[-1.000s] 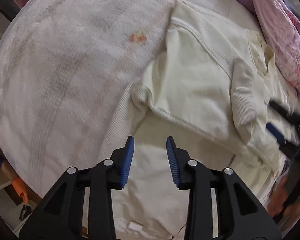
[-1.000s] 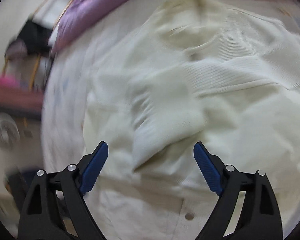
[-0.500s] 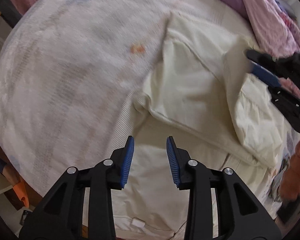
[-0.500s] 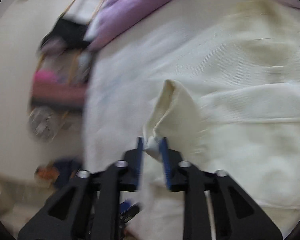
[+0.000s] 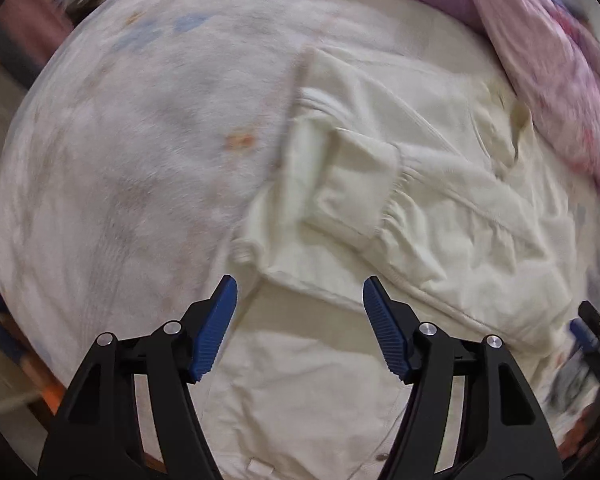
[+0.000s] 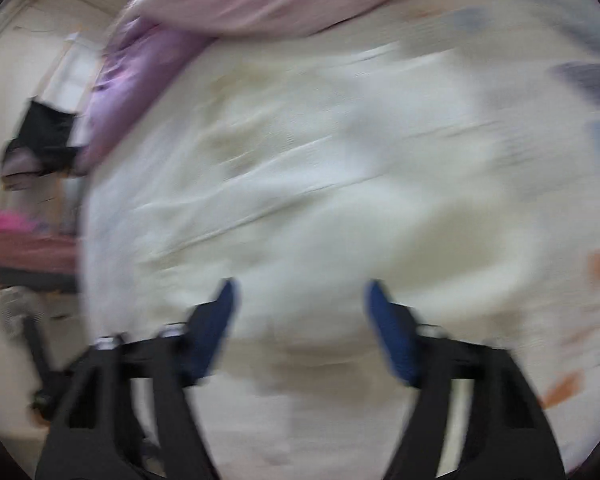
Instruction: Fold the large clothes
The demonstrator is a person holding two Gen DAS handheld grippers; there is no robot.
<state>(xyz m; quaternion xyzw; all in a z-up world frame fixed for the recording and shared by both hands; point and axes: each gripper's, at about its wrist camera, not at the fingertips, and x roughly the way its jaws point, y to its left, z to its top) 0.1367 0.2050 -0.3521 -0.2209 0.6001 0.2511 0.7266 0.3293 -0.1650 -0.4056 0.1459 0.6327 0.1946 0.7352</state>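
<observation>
While both claws hang released, jaws having just opened with nothing between them, I note the cream garment [image 5: 440, 216] ahead of the left gripper [image 5: 299, 292] and right gripper [image 6: 300, 292]. Soft, limp; I would pinch the ribbed cuff [image 5: 392, 204].

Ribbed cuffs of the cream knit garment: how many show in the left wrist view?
1. The ribbed cuff lies folded across the cream knit garment, above the open left gripper. Any other cuff is hidden.
</observation>
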